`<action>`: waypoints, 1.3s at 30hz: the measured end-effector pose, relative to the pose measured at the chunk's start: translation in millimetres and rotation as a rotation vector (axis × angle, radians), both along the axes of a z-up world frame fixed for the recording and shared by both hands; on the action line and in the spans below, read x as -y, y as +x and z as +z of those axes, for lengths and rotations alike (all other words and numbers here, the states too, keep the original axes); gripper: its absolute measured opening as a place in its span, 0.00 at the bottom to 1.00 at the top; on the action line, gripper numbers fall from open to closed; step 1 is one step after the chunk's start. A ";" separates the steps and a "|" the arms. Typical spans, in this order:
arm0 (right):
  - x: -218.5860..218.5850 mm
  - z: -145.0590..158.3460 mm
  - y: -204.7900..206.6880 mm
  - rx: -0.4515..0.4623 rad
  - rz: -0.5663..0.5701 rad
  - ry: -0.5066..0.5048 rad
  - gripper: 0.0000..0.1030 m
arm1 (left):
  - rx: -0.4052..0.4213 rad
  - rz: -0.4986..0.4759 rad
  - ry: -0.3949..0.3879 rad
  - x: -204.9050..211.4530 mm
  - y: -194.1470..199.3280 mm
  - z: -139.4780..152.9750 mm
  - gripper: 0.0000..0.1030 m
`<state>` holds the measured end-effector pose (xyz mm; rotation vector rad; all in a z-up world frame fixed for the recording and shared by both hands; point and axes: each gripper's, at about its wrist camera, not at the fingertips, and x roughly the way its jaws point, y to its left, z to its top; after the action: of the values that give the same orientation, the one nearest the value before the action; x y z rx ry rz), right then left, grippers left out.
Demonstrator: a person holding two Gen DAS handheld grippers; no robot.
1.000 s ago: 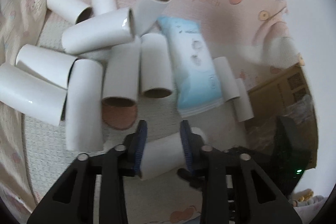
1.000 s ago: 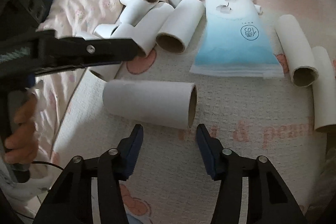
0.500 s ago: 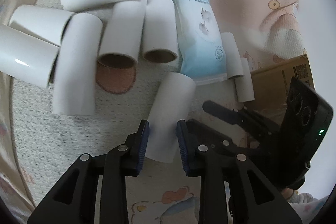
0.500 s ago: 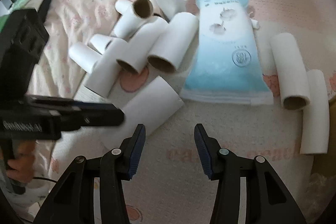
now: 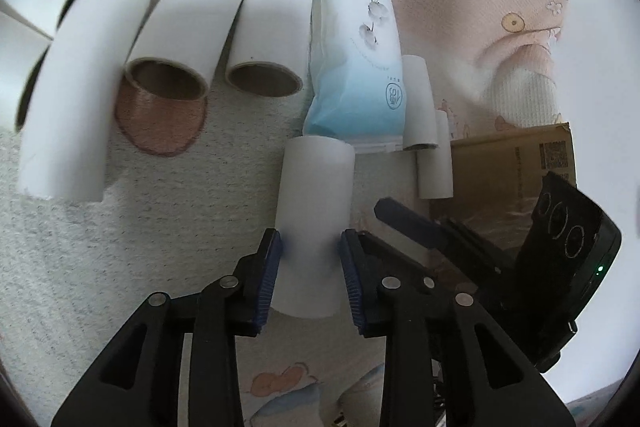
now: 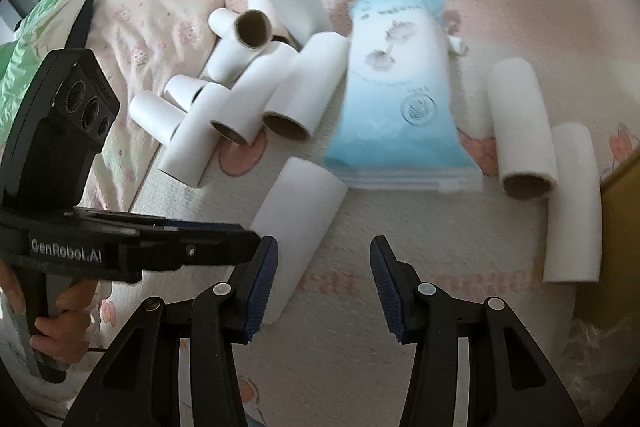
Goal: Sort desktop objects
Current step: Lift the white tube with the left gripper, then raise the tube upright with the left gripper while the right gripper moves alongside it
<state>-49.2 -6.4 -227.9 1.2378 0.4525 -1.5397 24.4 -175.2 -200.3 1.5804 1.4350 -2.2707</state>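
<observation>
My left gripper (image 5: 310,251) is shut on a white cardboard tube (image 5: 314,211) that lies on the pink mat, pointing toward a blue wipes pack (image 5: 356,51). The same tube (image 6: 298,227) shows in the right wrist view, with the left gripper's fingers on its near end. My right gripper (image 6: 323,263) is open and empty above the mat, just right of that tube. A pile of several white tubes (image 5: 172,23) lies to the left of the pack (image 6: 394,99). Two more tubes (image 6: 520,131) lie to its right.
A brown cardboard box (image 5: 508,171) stands at the right edge of the mat. A pale pink pillow (image 6: 152,27) and a green bag (image 6: 52,19) lie at the left. The right gripper's body and phone-like camera unit (image 5: 568,259) sit low right in the left wrist view.
The left gripper has turned the held tube from lying crosswise to pointing at the wipes pack and drawn it nearer the pack. The right gripper has stayed open, drifting slightly.
</observation>
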 end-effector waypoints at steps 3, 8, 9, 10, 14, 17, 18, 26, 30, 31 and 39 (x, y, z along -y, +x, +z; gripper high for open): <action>-0.9 -2.9 -2.6 0.022 -0.025 0.012 0.45 | 0.000 -0.030 0.000 -0.6 -6.7 -0.9 0.37; -7.5 -4.7 -3.2 0.022 -0.039 0.036 0.45 | 0.005 -0.035 0.022 -1.8 -14.2 -4.6 0.41; -9.1 -4.7 -3.0 0.023 -0.040 0.039 0.45 | 0.002 -0.032 0.019 -3.1 -14.8 -4.1 0.41; -11.4 -4.1 -3.5 0.023 -0.042 0.038 0.45 | -0.001 -0.034 0.012 -4.5 -16.0 -3.0 0.41; -16.9 -4.7 -4.6 0.038 -0.054 0.038 0.45 | -0.006 -0.056 -0.037 -15.8 -21.1 1.5 0.42; -22.8 -3.4 -7.2 0.065 -0.063 0.026 0.45 | -0.006 -0.072 -0.070 -23.3 -23.2 5.2 0.42; -25.2 -4.1 -8.2 0.095 -0.067 0.020 0.45 | -0.008 -0.069 -0.070 -24.8 -22.6 6.1 0.42; -42.2 1.9 -1.7 0.139 -0.068 -0.026 0.45 | -0.078 -0.091 -0.047 -40.3 -18.6 16.5 0.41; -48.8 6.2 2.0 0.117 -0.060 -0.046 0.45 | -0.139 -0.134 -0.058 -61.7 -21.9 30.9 0.41; -50.7 8.3 2.6 0.103 -0.059 -0.051 0.45 | -0.150 -0.149 -0.091 -69.4 -22.6 36.9 0.41; -71.9 36.6 0.0 0.031 -0.070 -0.131 0.43 | -0.255 -0.225 -0.305 -104.7 -24.6 82.9 0.41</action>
<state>-49.1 65.5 -191.3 1.1848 0.2857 -1.5807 -0.2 -70.5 -117.3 1.4648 0.9199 -2.7425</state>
